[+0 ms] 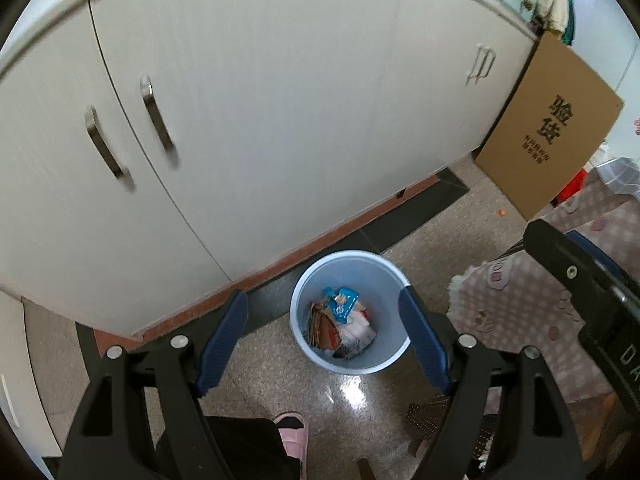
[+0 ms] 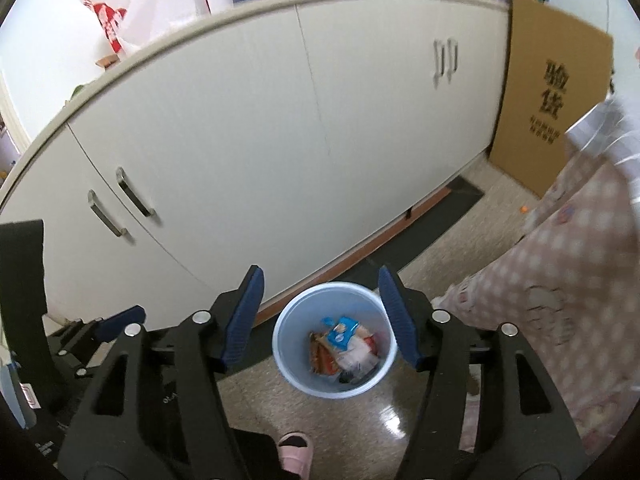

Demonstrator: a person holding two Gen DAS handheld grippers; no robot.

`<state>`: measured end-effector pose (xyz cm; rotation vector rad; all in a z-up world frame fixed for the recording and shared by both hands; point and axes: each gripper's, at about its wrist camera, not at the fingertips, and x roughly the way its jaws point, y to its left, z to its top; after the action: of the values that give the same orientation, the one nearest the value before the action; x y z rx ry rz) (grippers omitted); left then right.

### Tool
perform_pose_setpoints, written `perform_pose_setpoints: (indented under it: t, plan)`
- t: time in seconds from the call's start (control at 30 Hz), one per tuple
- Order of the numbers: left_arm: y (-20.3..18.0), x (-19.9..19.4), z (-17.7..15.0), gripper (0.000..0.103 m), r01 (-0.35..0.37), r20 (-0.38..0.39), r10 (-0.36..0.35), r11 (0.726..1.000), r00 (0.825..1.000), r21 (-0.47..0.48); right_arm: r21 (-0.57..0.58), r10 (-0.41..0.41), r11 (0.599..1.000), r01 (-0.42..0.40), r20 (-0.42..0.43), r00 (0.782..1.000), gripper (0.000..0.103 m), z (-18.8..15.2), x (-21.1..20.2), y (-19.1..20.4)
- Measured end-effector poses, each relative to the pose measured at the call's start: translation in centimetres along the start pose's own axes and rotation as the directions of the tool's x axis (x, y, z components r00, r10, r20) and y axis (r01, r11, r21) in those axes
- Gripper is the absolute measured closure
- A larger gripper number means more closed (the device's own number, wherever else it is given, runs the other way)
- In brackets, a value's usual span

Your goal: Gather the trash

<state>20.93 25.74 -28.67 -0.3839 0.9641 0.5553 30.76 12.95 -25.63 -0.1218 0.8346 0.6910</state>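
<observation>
Trash point(image 1: 343, 324) in bin point(image 1: 308, 284), lettering illegible

Each hand-held tool is matte black plastic: the left gripper point(image 1: 322, 336) and the right gripper point(image 2: 320, 316) have angular black arms with triangular cut-outs, round silver screw heads at the pivots, and ribbed dark-blue finger pads point(image 1: 224, 340). Below the grippers show black trousers point(image 1: 240, 448) and a pink slipper point(image 1: 294, 440).

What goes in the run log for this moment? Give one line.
left gripper: open, empty | right gripper: open, empty | blue trash bin: on floor below both, wrappers inside
</observation>
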Motion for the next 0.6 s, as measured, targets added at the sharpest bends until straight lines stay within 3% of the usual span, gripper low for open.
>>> perform_pose_setpoints:
  t: [0.17, 0.33, 0.6]
  plan:
    - [-1.3, -5.1, 0.4, 0.024, 0.034, 0.090, -0.037, 0.999, 0.995, 0.039, -0.005, -0.046, 0.999, 0.047, 0.096, 0.994, 0.035, 0.5, -5.6, -0.1]
    - [-3.1, -11.0, 0.2, 0.019, 0.068, 0.200, -0.087, 0.993, 0.976, 0.101, 0.020, -0.086, 0.996, 0.083, 0.191, 0.978, 0.030, 0.5, -12.0, -1.0]
    - [-7.3, -20.5, -2.0, 0.014, 0.149, 0.330, -0.220, 0.962, 0.918, 0.229, 0.108, -0.172, 0.984, 0.144, 0.328, 0.929, 0.019, -2.0, -23.5, -3.3]
